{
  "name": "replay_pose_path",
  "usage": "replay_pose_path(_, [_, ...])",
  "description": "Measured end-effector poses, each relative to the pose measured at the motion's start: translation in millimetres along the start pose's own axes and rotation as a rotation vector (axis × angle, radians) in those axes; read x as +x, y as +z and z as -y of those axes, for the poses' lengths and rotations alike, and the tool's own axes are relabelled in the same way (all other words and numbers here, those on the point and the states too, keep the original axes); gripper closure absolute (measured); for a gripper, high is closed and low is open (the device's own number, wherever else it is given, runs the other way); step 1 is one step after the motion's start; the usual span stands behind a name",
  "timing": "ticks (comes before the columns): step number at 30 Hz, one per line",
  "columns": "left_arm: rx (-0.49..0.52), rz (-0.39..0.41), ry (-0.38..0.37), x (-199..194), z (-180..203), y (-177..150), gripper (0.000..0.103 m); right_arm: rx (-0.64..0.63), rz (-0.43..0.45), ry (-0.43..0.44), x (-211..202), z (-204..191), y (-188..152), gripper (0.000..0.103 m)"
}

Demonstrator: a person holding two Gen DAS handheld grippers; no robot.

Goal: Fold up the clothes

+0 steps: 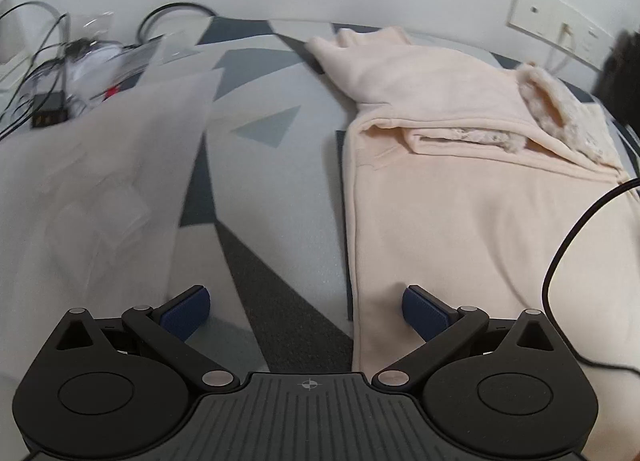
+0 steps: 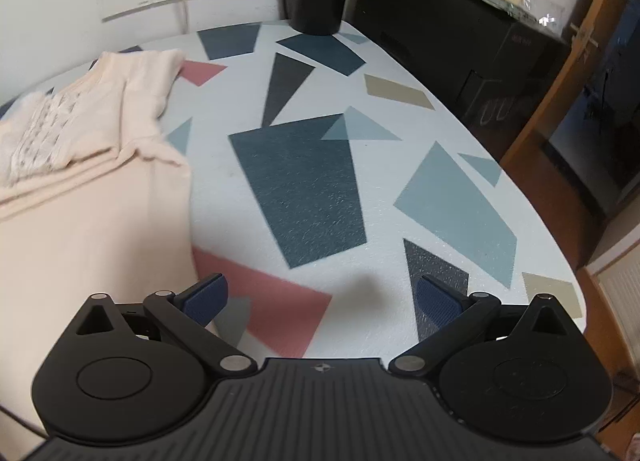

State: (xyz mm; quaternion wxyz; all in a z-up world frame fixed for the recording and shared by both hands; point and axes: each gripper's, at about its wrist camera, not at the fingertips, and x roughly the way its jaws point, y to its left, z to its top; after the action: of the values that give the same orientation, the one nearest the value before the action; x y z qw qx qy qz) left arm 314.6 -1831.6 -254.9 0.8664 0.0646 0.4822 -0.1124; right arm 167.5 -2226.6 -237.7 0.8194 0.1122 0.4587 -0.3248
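Hovering with jaws apart and empty, the left gripper [image 1: 306, 307] straddles the left edge of the cream garment [image 1: 460, 197] lying partly folded on the table [image 2: 320, 101], the right gripper [image 2: 322, 301] beside it; pinch edges squarely, keeping layers aligned.

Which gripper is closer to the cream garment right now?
Left. The left gripper straddles the cream garment's side edge, one finger over the cloth. The right gripper hovers over bare table beside it.

A cream fleece-lined sweatshirt [image 1: 472, 189] lies flat on the patterned table [image 2: 304, 189], sleeve folded across its body.
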Motion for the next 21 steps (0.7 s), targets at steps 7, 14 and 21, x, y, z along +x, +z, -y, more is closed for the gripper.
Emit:
replay_pose_path(7, [-0.107,0.056,0.070,-8.1,5.6,-16.5,0.001,0.033,0.057,0.186,4.3,43.7,-12.0,0.001])
replay_pose_path(14, [-0.145,-0.048,0.033,-33.5,8.2,-34.7,0.001,-0.045,0.110,0.250,10.2,62.6,-36.2,0.001])
replay_pose_path(21, [-0.242,0.091,0.014,-93.5,-25.2,-87.6,0.001,-0.031,0.140,0.254,12.9,72.5,-34.0,0.001])
